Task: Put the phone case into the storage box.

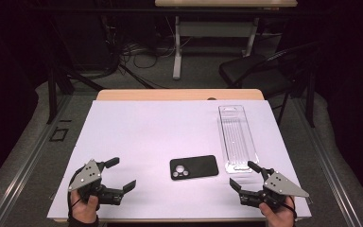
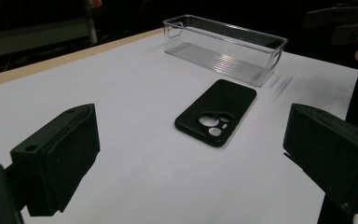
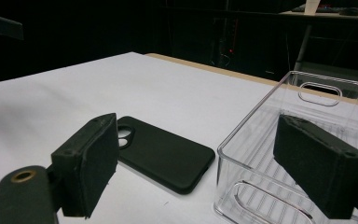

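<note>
A black phone case (image 1: 194, 167) lies flat near the front middle of the white table top (image 1: 146, 127), camera cut-outs to its left. A clear plastic tray (image 1: 236, 138) stands lengthwise to its right, empty. My left gripper (image 1: 123, 173) is open at the front left, jaws aimed at the case from some distance. My right gripper (image 1: 242, 174) is open at the front right, just before the tray's near end. In the left gripper view the case (image 2: 216, 112) and tray (image 2: 223, 46) lie ahead between the wide jaws. The right gripper view has the case (image 3: 163, 156) at left and the tray (image 3: 331, 77) at right.
The wooden table edge (image 1: 179, 94) runs along the far side. A black chair (image 1: 260, 66) and another table's legs (image 1: 177, 47) stand on the floor behind. Cables lie on the floor at the back left.
</note>
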A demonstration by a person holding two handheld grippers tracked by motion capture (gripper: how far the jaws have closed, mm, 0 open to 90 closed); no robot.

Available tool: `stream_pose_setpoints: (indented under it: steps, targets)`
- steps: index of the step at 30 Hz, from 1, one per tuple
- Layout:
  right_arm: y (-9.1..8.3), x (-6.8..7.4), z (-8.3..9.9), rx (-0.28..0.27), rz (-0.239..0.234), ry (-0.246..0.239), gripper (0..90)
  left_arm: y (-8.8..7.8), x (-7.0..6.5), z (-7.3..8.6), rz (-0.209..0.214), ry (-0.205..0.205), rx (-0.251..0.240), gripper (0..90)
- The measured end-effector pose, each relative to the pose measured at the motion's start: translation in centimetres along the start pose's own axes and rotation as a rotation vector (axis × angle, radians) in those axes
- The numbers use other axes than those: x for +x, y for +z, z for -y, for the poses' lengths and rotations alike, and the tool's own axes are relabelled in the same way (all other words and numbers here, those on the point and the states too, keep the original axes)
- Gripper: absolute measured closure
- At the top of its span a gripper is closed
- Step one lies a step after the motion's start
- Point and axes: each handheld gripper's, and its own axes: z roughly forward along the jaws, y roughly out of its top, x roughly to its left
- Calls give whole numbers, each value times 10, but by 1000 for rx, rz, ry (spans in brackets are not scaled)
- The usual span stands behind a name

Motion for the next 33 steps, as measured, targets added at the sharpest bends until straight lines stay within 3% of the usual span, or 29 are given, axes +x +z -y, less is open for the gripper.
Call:
stream_pose_setpoints:
  steps: [7, 13, 15, 21, 26, 28, 33]
  targets:
    - [0, 1, 2, 15, -3, -4, 140, 4, 1, -1, 24, -33, 10, 39]
    - [-1, 0, 2, 15, -5, -4, 140, 8, 0, -1, 32, -50, 52, 8]
    - [-1, 1, 3, 24, -7, -4, 140, 11, 0, -3, 31, -76, 84, 4]
    - [-3, 2, 0, 7, -4, -3, 140, 19, -4, -17, 72, -99, 127, 4]
    - [-3, 3, 0, 8, -1, -3, 140, 30, -7, -28, 75, -80, 187, 5]
    - [-4, 3, 0, 14, 3, -3, 140, 42, -10, -39, 84, -48, 231, 6]
    - [-3, 1, 1, 17, 7, 4, 140, 61, -12, -54, 85, -16, 262, 36]
